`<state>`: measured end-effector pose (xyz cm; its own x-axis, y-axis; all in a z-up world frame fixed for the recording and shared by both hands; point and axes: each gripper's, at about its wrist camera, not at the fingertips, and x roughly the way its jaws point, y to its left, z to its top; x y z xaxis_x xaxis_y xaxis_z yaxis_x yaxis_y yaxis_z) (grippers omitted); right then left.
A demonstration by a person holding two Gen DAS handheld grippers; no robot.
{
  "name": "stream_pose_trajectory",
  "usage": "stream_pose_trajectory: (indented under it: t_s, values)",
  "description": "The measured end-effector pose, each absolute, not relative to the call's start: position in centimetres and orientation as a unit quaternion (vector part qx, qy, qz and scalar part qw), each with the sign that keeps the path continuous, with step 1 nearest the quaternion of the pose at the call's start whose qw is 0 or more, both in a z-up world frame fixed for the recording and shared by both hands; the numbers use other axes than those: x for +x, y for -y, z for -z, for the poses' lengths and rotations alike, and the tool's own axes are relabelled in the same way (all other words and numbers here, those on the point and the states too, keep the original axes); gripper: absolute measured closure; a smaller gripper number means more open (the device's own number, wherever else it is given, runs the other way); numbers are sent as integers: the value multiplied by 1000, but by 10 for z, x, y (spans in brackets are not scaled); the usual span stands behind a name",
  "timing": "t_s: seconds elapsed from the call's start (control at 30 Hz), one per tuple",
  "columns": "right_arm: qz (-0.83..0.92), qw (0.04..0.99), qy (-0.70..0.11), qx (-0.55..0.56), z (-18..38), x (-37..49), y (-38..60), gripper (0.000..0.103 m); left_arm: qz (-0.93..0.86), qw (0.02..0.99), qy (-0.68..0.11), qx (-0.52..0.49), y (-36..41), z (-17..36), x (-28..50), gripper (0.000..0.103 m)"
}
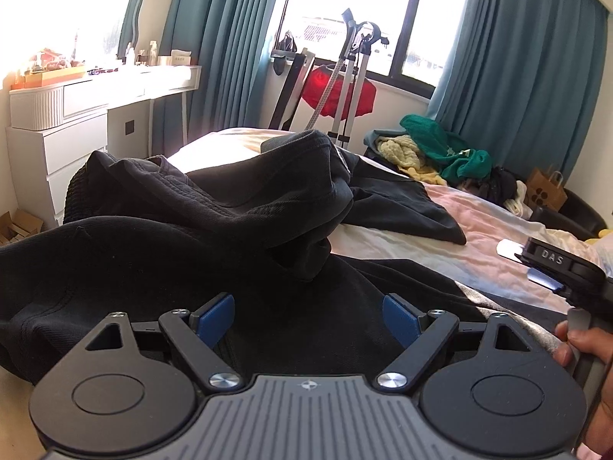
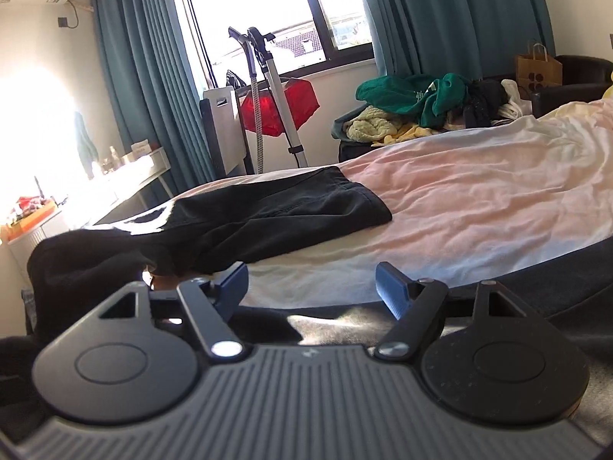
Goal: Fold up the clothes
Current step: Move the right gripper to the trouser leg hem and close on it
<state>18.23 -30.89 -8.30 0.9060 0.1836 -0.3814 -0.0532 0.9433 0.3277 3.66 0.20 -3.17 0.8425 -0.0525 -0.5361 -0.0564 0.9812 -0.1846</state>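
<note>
A black garment [image 1: 199, 207] lies crumpled across the near part of the bed, with one part stretched toward the far side. My left gripper [image 1: 308, 316] is open, its blue pads just above the garment's near fold, holding nothing. The right gripper's body [image 1: 563, 268] shows at the right edge of the left wrist view. In the right wrist view the same black garment [image 2: 268, 214] lies to the left on the pink and white sheet [image 2: 479, 199]. My right gripper [image 2: 312, 287] is open and empty, low over the bed's near edge.
A pile of green, yellow and dark clothes [image 1: 440, 153] sits at the far end of the bed. A clothes steamer stand with a red item [image 1: 345, 84] stands by the window. A white dresser [image 1: 76, 115] is at left. A paper bag [image 2: 536, 65] is at right.
</note>
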Motion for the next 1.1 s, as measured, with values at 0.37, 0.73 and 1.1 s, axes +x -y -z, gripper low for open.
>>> stream_pose_trajectory:
  t_s: [0.37, 0.73, 1.1]
  values:
    - [-31, 875, -275, 397, 151, 345, 315, 44, -33, 942, -315, -108, -37, 73, 80, 16]
    - [92, 919, -257, 286, 161, 425, 315, 94, -16, 944, -308, -118, -49, 84, 96, 16]
    - [165, 956, -149, 189, 56, 401, 393, 98, -9, 948, -300, -105, -41, 80, 95, 16]
